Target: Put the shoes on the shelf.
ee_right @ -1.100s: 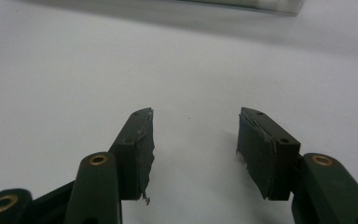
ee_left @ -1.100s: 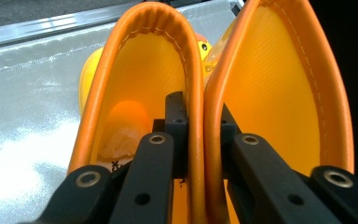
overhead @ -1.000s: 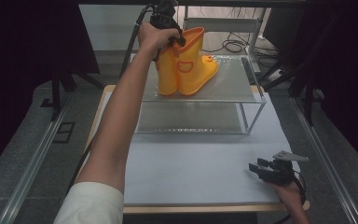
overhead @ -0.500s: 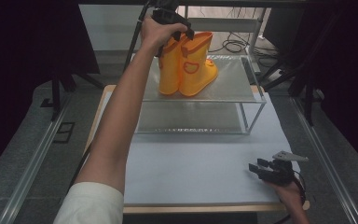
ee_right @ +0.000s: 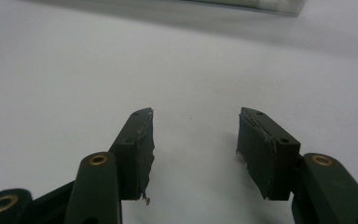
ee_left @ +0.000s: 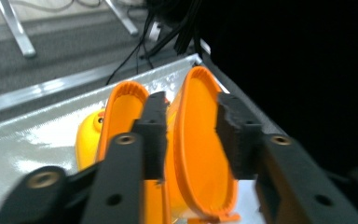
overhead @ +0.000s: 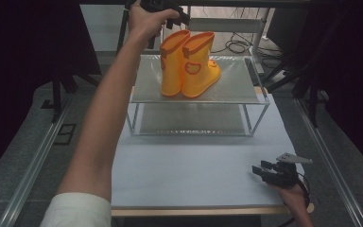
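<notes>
Boots: pair of orange boots (overhead: pixel 189 64) upright on the top shelf (overhead: pixel 236 80) of the glass rack, just below the left gripper (overhead: pixel 168 12).
Left gripper: jaws have just been closing, parted, gripping nothing; nearer boot's cuff (ee_left: pixel 200 140) lies between the pads, seemingly untouched.
Right gripper: right gripper (ee_right: pixel 195 154) jaws apart, empty, over the white table (ee_right: pixel 74 70).
Risk: a snagged cuff could tip the pair toward the shelf edge.
</notes>
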